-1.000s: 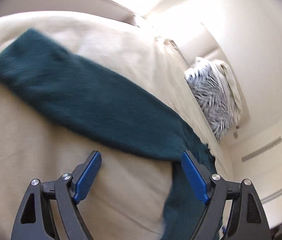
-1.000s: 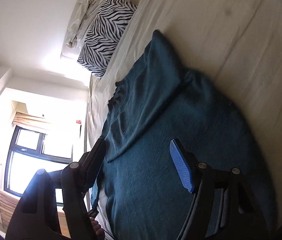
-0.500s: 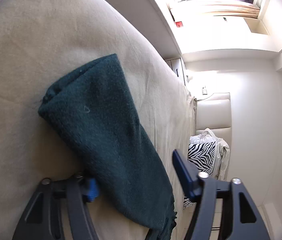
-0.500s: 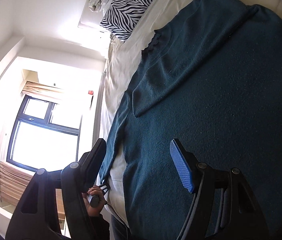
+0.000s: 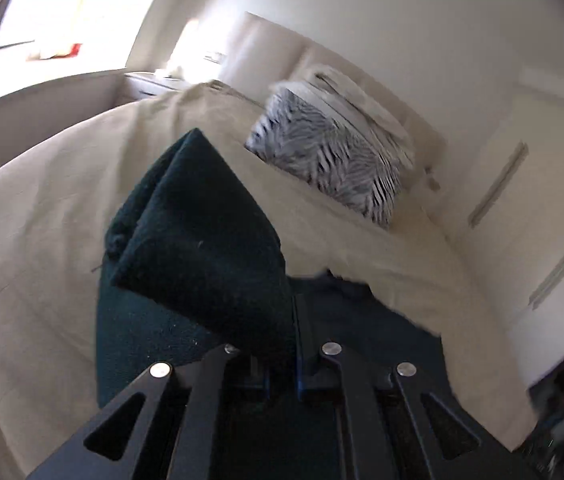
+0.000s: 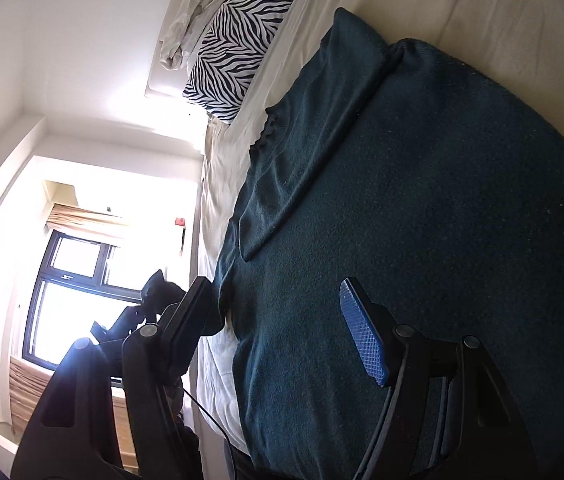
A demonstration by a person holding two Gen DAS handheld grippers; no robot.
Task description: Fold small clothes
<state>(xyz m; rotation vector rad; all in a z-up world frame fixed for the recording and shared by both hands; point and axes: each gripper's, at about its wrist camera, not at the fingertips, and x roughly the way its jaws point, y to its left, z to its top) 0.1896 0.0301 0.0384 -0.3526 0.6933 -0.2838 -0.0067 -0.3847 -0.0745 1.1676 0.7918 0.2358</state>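
on my left camera, the left gripper [image 5: 277, 344] has its jaws pinched together on a sleeve [image 5: 201, 240] of the dark teal sweater [image 6: 422, 208], and the sleeve stands lifted in a thick folded wedge off the cream bedsheet [image 5: 41, 220]. only this view shows that clamp. my right camera shows what the left misses: the sweater's whole body spread flat on the bed, with one sleeve already laid diagonally across it. the right gripper [image 6: 277, 320] hangs over the hem with its jaws wide apart, holding nothing, its blue ribbed pad bare. half a second ago my left jaws were apart around the sleeve as it lay flat; now they are closed and the cloth is raised. the right gripper has barely moved. the knit looks fuzzy and heavy, the sheet smooth with soft creases. a zebra-striped pillow [image 6: 237, 40] sits at the head of the bed with crumpled white cloth [image 6: 193, 8] beside it.
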